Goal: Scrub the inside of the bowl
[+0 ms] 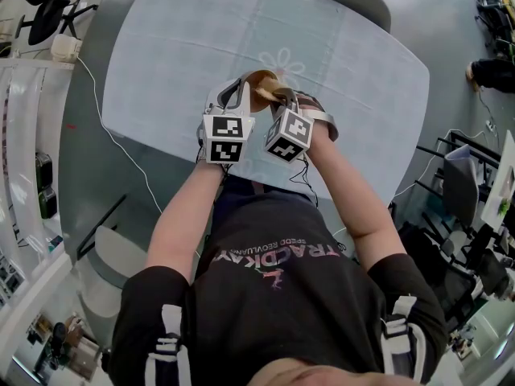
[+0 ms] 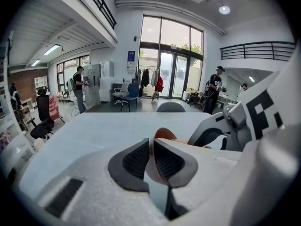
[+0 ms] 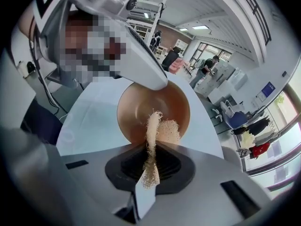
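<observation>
A brown bowl (image 1: 262, 82) is held tilted above the table, near its front edge. In the left gripper view its rim (image 2: 164, 134) runs between the two dark pads, and my left gripper (image 2: 151, 149) is shut on the bowl's wall. The right gripper view looks into the bowl's (image 3: 141, 106) orange-brown inside. My right gripper (image 3: 151, 160) is shut on a pale fibrous scrubber (image 3: 152, 140), whose frayed end reaches into the bowl near its lower wall. In the head view the left gripper (image 1: 240, 93) and right gripper (image 1: 283, 97) stand close together at the bowl.
The table carries a light blue-white cloth (image 1: 177, 55). A grey chair (image 1: 355, 2) stands at the table's far side. A white cable (image 1: 103, 119) trails along the floor on the left. Shelves and office clutter line both sides of the room.
</observation>
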